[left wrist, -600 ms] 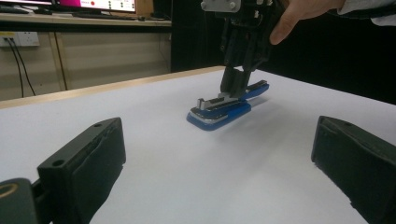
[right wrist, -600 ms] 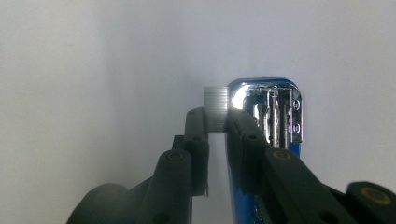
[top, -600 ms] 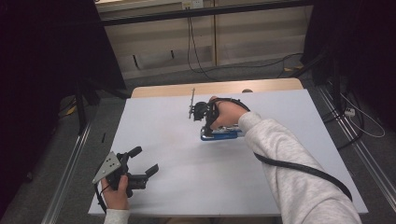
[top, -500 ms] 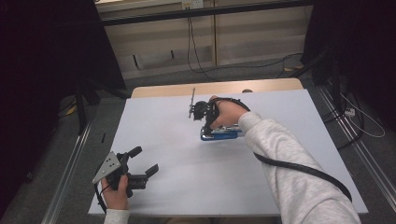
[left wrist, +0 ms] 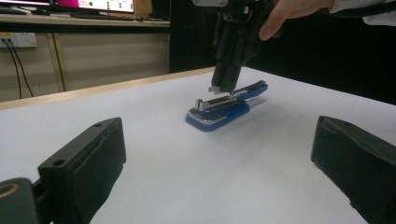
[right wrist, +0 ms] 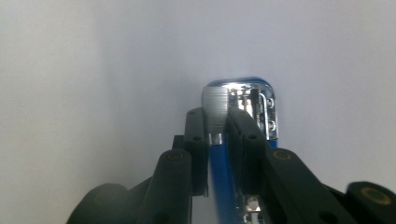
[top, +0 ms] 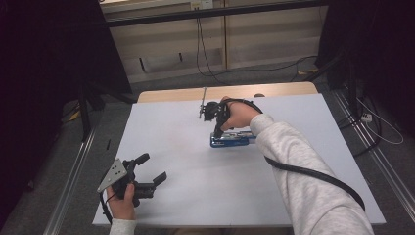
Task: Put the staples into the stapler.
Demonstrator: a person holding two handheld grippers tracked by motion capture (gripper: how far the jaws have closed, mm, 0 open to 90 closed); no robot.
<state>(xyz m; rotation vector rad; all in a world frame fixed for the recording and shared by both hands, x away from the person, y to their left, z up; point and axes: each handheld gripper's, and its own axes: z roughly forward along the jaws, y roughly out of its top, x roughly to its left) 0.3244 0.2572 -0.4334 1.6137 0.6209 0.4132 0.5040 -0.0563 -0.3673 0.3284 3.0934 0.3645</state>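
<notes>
Right gripper (top: 219,128) pointing down over the blue stapler (top: 232,140), jaws drawn close on a strip of staples (right wrist: 215,115), pads pressing its two sides. Directly beneath the jaw tips, the stapler lying flat on the white table (top: 195,191), its top arm swung open and the bright metal channel (right wrist: 261,114) bared just beside the strip. Left gripper (top: 149,171) resting low near the table's near corner, well apart from the stapler, jaws spread wide with nothing between them. Stapler (left wrist: 223,106) straight ahead of those open jaws, far off.
</notes>
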